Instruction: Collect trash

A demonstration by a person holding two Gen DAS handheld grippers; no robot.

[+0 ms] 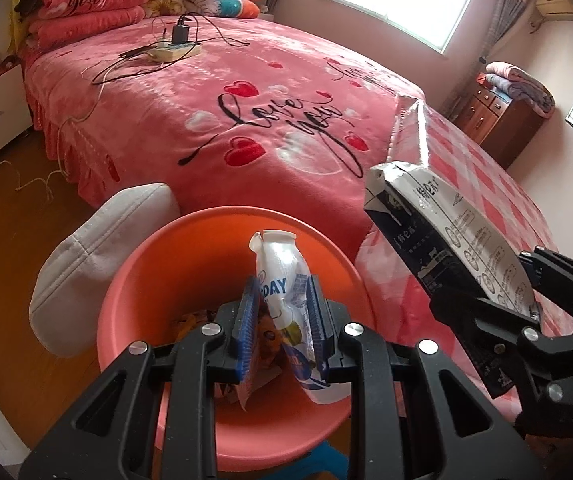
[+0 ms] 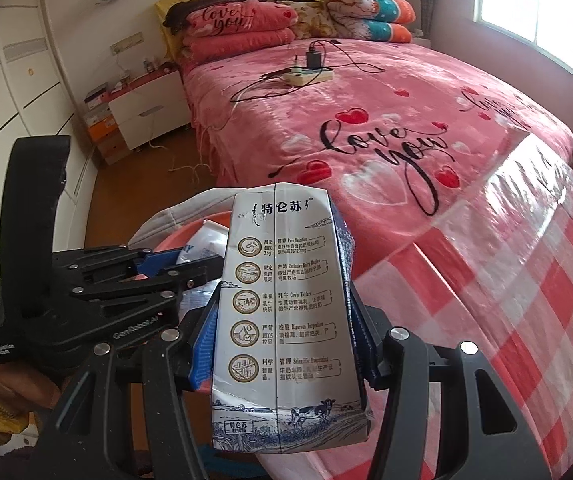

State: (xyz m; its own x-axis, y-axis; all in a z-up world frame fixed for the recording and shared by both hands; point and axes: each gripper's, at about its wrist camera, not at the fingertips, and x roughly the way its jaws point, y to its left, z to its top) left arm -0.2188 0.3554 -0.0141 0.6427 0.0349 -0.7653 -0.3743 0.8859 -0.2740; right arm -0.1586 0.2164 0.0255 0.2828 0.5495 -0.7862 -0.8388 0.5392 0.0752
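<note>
My left gripper (image 1: pixel 282 320) is shut on a crumpled white plastic pouch (image 1: pixel 276 264) printed "DAY", and holds it upright over an orange plastic basin (image 1: pixel 206 232). Some wrappers (image 1: pixel 190 320) lie in the basin's bottom. My right gripper (image 2: pixel 286 344) is shut on a flattened white and blue milk carton (image 2: pixel 286 300), its blue pads pressing both sides. In the left wrist view that carton (image 1: pixel 446 240) hangs tilted to the right of the basin, held by the right gripper (image 1: pixel 494 288). The right wrist view shows the left gripper (image 2: pixel 158 272), the pouch (image 2: pixel 206 240) and the basin's rim (image 2: pixel 182 232) at left.
A bed with a pink "love you" blanket (image 1: pixel 246 112) fills the background, with a power strip and cables (image 1: pixel 174 50) on it. A checked, plastic-covered quilt (image 2: pixel 506 280) lies at right. A white cushion (image 1: pixel 106 256) leans beside the basin. A person's hand (image 2: pixel 14 392) holds the left gripper.
</note>
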